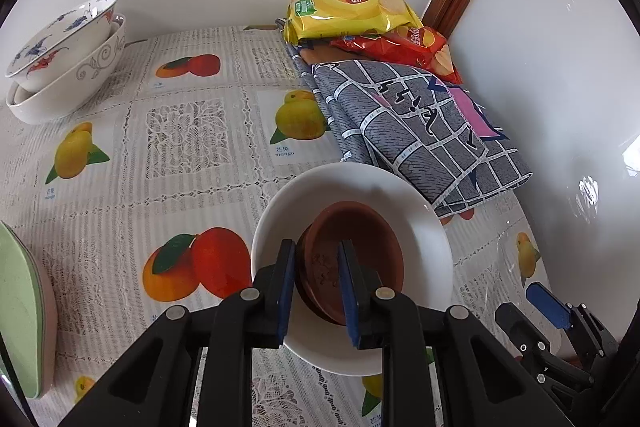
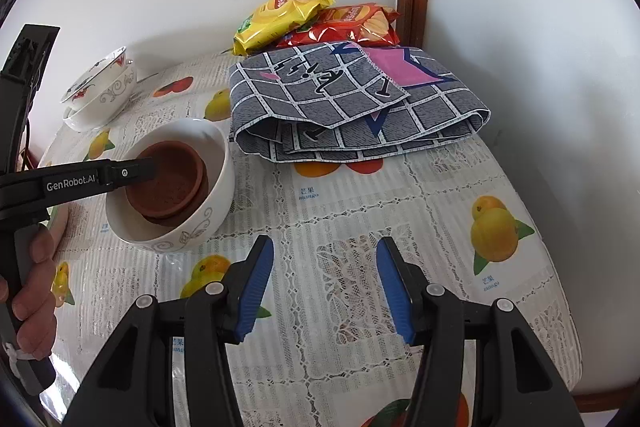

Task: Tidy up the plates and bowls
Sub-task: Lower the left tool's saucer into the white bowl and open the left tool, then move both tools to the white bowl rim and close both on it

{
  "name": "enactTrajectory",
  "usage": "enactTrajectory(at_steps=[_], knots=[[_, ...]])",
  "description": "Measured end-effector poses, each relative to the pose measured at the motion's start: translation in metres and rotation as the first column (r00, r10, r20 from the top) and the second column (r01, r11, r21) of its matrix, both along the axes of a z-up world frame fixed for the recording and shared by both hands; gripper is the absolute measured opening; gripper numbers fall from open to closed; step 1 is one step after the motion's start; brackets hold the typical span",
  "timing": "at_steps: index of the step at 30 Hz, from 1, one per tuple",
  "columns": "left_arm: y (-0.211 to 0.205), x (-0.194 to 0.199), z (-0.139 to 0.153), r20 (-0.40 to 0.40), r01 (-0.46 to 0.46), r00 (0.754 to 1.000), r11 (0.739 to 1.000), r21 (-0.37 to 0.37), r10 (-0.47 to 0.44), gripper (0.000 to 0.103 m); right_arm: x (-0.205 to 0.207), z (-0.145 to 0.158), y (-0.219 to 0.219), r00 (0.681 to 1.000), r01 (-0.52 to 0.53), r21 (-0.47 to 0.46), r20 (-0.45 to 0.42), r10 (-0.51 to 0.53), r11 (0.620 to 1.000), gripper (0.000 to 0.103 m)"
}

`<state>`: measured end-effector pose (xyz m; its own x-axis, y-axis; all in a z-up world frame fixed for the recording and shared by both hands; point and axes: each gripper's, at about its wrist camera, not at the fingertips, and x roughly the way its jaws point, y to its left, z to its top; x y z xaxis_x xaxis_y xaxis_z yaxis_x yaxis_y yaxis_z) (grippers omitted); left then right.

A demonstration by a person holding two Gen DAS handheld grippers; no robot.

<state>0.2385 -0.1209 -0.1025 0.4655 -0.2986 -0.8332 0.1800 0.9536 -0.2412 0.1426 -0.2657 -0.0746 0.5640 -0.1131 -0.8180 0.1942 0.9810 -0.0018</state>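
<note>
A white bowl (image 1: 400,195) stands on the fruit-print tablecloth, with two nested brown clay saucers (image 1: 360,239) inside it. My left gripper (image 1: 314,291) reaches into the bowl, its jaws closed on the near rim of the brown saucers. The bowl (image 2: 208,211), the saucers (image 2: 176,183) and the left gripper (image 2: 140,169) also show in the right wrist view. My right gripper (image 2: 324,287) is open and empty above the cloth, right of the bowl. Two stacked patterned bowls (image 1: 60,67) stand at the far left by the wall.
A folded grey checked cloth (image 1: 416,131) lies right of the bowl, with yellow (image 1: 348,11) and red (image 1: 416,47) chip bags behind it in the corner. A pale green plate (image 1: 20,311) sits at the left edge. Walls close in behind and to the right.
</note>
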Motion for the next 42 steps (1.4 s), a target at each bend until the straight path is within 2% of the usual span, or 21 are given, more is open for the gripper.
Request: enactTrajectory(at_steps=[9, 12, 18, 25, 33, 42], knots=[[0.017, -0.009, 0.022, 0.037, -0.031, 0.999, 0.999, 0.013, 0.03, 0.021, 0.009, 0.017, 0.009, 1.0, -0.023, -0.001, 0.015, 0.023, 1.0, 0.053], [0.025, -0.009, 0.024, 0.031, -0.063, 0.998, 0.997, 0.042, 0.062, 0.029, 0.015, 0.021, 0.012, 0.999, -0.028, 0.001, 0.016, 0.028, 1.0, 0.053], [0.034, -0.01, 0.021, 0.03, -0.093, 0.995, 0.99, 0.11, 0.09, 0.03, 0.026, 0.021, 0.018, 1.0, -0.024, 0.02, 0.01, 0.024, 1.0, 0.053], [0.031, -0.014, 0.012, 0.027, -0.06, 0.998, 0.973, 0.223, 0.056, 0.031, 0.035, 0.015, 0.027, 0.999, -0.042, 0.062, 0.003, 0.042, 0.997, 0.053], [0.034, -0.01, 0.009, 0.018, -0.051, 0.999, 0.977, 0.205, 0.048, 0.031, 0.054, 0.004, 0.037, 0.998, -0.063, 0.06, -0.023, 0.064, 0.996, 0.053], [0.033, 0.003, -0.001, -0.03, -0.043, 0.998, 0.982, 0.181, 0.05, 0.031, 0.07, -0.015, 0.037, 0.995, -0.053, 0.063, -0.08, 0.058, 0.997, 0.052]])
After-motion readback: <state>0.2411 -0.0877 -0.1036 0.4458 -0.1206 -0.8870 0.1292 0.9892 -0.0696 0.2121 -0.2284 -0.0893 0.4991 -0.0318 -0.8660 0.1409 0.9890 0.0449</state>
